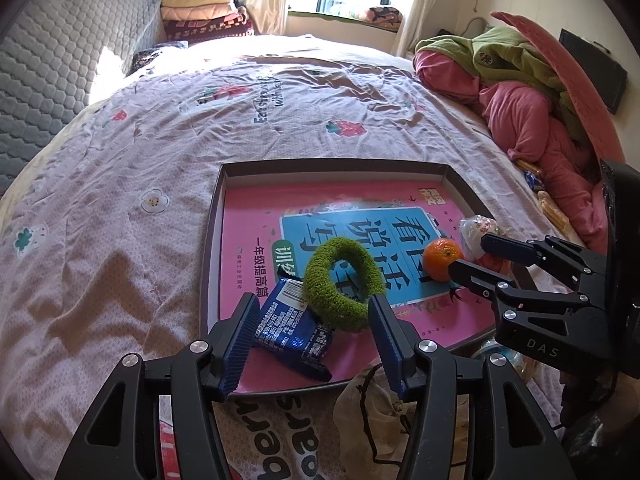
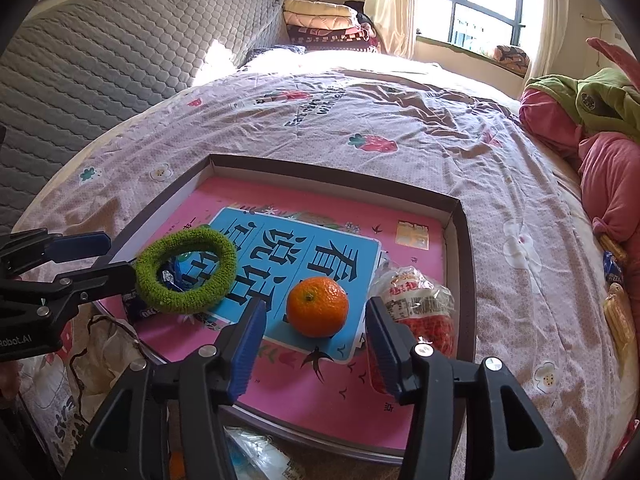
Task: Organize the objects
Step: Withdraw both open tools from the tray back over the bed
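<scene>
left jaws: left gripper stands wide, nothing pinched; blue pads flank the near rim of the green ring without pressing on it
ring: fuzzy loop, no real long axis; tilted, near edge propped on the blue snack packet, far edge raised toward 12 o'clock
right jaws: right gripper parted wider than the fruit, holding nothing; orange sits just ahead at 12 o'clock, between the pad tips, apparently untouched
orange: round, no axis; stem dimple faces up and slightly toward 11
packet in net: clear bag with red contents at 2 o'clock of the right jaws, touching the tray's right wall, long axis running 12–6
tray: shallow box tray on the bed, pink book as its floor
nearer hand: right for the orange, left for the ring
judgement: both items look placed inside the tray; further loose snacks lie on the bed at 3 o'clock
</scene>
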